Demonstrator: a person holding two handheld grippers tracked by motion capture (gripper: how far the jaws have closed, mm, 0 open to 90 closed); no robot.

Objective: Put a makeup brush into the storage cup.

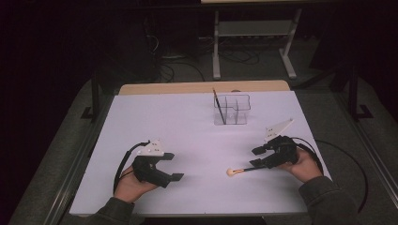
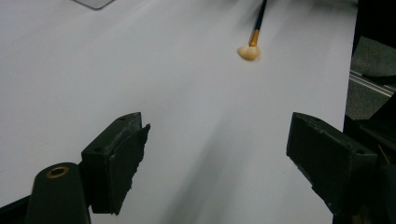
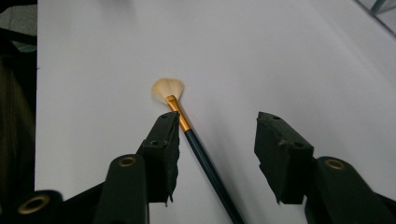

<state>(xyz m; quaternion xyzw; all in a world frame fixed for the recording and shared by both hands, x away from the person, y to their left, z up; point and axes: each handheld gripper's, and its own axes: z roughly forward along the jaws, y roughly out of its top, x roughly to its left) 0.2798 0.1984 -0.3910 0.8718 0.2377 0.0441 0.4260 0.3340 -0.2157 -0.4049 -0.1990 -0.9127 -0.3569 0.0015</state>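
A fan brush (image 1: 241, 170) with a dark handle, gold ferrule and pale bristles lies flat on the white table sheet (image 1: 187, 131) at the front right. My right gripper (image 1: 256, 157) is low over its handle, jaws open on either side. In the right gripper view the brush (image 3: 205, 161) runs between the jaws of the right gripper (image 3: 217, 121), close beside the left pad and well apart from the right one. My left gripper (image 1: 174, 166) rests at the front left, open and empty. The left gripper (image 2: 217, 126) faces the brush (image 2: 252, 44) farther off.
A clear compartment organizer (image 1: 232, 110) stands at the back centre-right of the sheet, with a thin dark brush (image 1: 219, 107) leaning upright in it. A wooden table edge (image 1: 202, 87) runs behind. Cables trail from both grippers toward the table's front edge.
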